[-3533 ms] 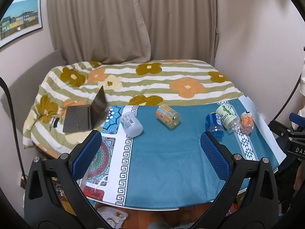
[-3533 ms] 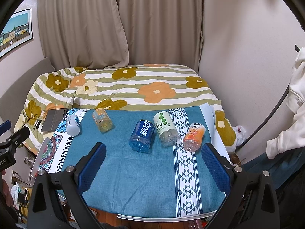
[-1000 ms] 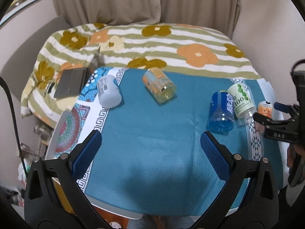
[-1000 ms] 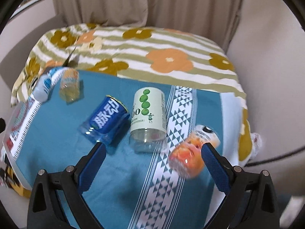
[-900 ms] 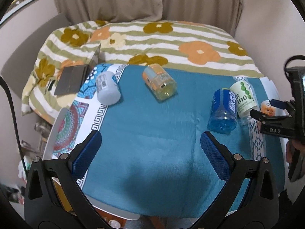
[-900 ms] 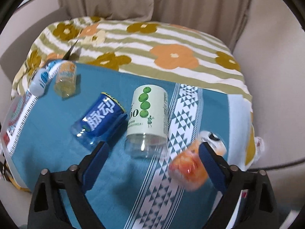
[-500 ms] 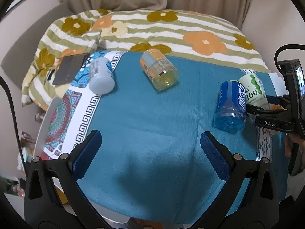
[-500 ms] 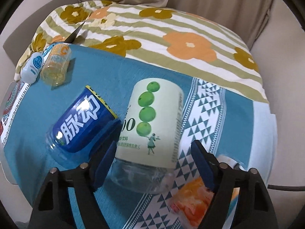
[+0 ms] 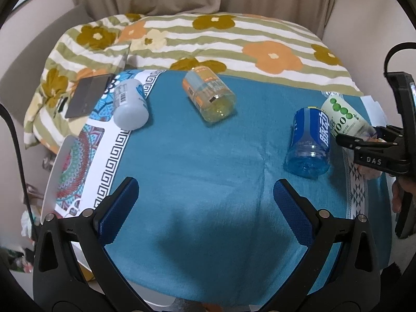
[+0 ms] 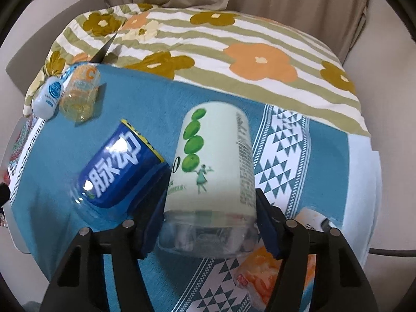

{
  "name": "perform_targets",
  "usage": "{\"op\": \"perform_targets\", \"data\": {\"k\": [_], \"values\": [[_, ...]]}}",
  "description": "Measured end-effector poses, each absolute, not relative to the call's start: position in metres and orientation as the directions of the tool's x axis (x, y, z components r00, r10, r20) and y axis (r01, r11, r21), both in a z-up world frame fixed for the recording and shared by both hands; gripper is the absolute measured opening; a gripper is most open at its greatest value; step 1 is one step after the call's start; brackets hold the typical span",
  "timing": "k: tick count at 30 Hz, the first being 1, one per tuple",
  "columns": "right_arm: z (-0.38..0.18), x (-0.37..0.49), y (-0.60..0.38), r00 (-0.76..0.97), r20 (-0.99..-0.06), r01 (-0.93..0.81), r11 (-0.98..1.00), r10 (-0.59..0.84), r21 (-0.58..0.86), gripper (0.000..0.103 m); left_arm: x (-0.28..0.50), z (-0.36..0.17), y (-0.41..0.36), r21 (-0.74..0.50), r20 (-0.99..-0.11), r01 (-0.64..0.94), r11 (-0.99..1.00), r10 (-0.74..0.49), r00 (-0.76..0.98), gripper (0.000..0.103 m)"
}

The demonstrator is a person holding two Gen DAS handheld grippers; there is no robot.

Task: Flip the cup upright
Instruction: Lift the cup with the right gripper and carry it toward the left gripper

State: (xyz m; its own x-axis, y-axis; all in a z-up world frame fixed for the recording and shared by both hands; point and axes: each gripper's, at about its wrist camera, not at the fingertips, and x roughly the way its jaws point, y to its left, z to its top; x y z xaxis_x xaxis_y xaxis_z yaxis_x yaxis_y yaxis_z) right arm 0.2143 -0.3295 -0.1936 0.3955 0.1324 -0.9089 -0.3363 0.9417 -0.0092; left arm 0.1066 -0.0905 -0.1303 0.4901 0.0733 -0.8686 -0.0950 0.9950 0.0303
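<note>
Several cut-bottle cups lie on their sides on a blue tablecloth (image 9: 195,171). My right gripper (image 10: 210,223) is shut on the clear base of the green-label cup (image 10: 213,156), one pad on each side; the cup also shows in the left wrist view (image 9: 343,119). The blue-label cup (image 10: 117,166) lies touching it on the left, also in the left wrist view (image 9: 309,140). The orange-print cup (image 10: 275,267) lies to its right, partly hidden by my fingers. My left gripper (image 9: 205,202) is open and empty above the cloth's near middle.
A yellow-orange cup (image 9: 210,96) and a white-grey cup (image 9: 130,106) lie at the far left of the cloth. A laptop (image 9: 88,96) rests on the flowered bedspread (image 9: 234,41) behind. A white board edge (image 9: 54,171) shows at the left.
My right gripper has moved down and forward onto the green-label cup and its jaws have closed on the cup's base. My left gripper has drifted lower over the cloth, still open.
</note>
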Motion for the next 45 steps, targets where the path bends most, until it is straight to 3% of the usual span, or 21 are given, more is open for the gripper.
{"op": "perform_targets", "data": {"k": [17, 31, 45], "values": [[-0.111, 0.131, -0.283, 0.528, -0.831, -0.222, 0.973, 0.174, 0.062, 0.06, 0.068, -0.084, -0.036, -0.008, -0.822, -0.021, 1.0, 0.005, 0.57, 0.103], [-0.185, 0.085, -0.2, 0.517, -0.844, -0.066, 0.99, 0.143, 0.127, 0.06, 0.059, -0.109, 0.038, 0.012, -0.855, 0.045, 0.999, -0.013, 0.518, 0.103], [-0.225, 0.074, -0.184, 0.469, -0.874, 0.055, 0.984, 0.125, 0.17, 0.06, 0.069, -0.129, 0.051, -0.01, -0.873, 0.116, 0.993, -0.065, 0.483, 0.103]]}}
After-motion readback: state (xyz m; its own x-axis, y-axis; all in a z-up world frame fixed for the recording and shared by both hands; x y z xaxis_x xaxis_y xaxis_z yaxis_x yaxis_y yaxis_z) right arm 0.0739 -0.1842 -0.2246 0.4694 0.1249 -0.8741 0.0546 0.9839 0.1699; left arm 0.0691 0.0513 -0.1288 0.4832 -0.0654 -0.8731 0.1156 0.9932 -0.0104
